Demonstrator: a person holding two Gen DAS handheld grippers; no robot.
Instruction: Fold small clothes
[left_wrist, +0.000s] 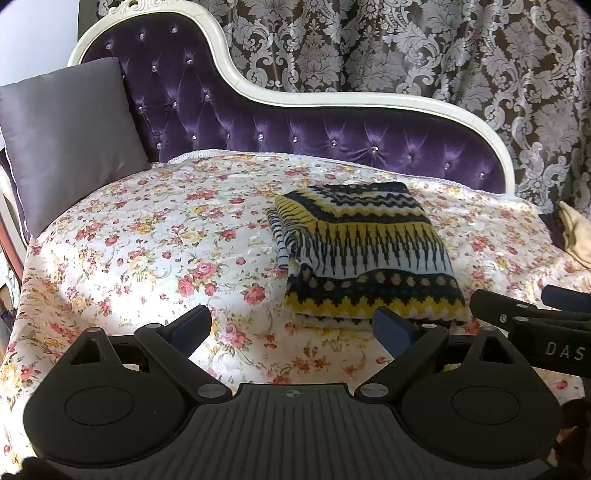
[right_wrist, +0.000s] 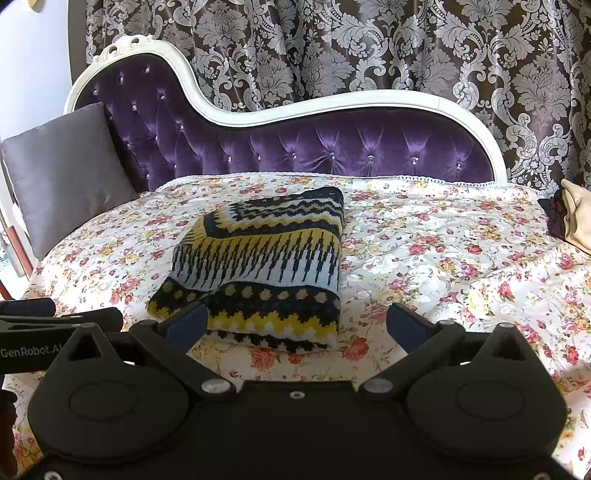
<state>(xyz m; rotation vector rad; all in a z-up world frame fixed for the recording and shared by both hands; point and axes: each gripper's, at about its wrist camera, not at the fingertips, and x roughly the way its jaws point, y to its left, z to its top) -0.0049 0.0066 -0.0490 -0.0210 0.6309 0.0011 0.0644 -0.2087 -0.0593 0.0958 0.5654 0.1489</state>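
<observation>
A knitted garment (left_wrist: 365, 254) with yellow, black and pale-blue zigzag bands lies folded into a thick rectangle on the floral cover; it also shows in the right wrist view (right_wrist: 266, 266). My left gripper (left_wrist: 293, 326) is open and empty, just short of the garment's near edge and to its left. My right gripper (right_wrist: 295, 325) is open and empty at the garment's near edge, its left fingertip (right_wrist: 186, 326) in front of the near left corner. The right gripper's body (left_wrist: 535, 325) shows at the left view's right edge, the left gripper's body (right_wrist: 44, 328) at the right view's left edge.
The floral cover (left_wrist: 147, 258) lies over a purple tufted chaise with a white frame (left_wrist: 332, 98). A grey cushion (left_wrist: 66, 136) leans at the left end. A beige and dark bundle (right_wrist: 572, 218) lies at the far right. Patterned curtains (right_wrist: 369, 55) hang behind.
</observation>
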